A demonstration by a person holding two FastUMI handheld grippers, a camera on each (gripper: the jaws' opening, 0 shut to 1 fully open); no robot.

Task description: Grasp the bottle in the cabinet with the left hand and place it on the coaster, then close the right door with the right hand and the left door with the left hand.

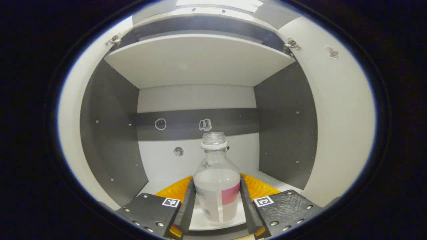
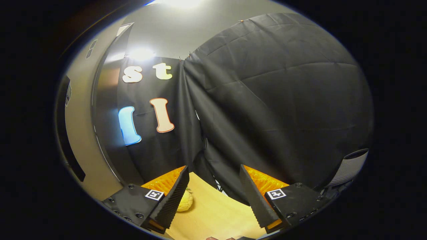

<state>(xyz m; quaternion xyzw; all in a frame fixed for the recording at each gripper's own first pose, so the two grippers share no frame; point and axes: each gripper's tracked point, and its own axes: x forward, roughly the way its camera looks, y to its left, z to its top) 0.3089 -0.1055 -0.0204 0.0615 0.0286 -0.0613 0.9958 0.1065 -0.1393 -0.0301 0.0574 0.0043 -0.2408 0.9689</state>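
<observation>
bottle (image 1: 217,181) in cabinet (image 1: 283,126) — under shelf (image 1: 196,60)

Bottle (image 1: 217,186) carrying label with pink patch and barcode, print too small to read. Square coded markers sitting on gripper bodies in both views. No words or numbers reading clearly anywhere else.

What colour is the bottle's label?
White with a pink block, on the bottle; clearest in the left gripper view.

Bottle (image 1: 217,186) base hidden behind gripper fingers (image 1: 187,203) — label too small to read. Yellow object (image 2: 185,201) on the tabletop (image 2: 213,213) half covered by a finger (image 2: 173,200) — identity unclear.
</observation>
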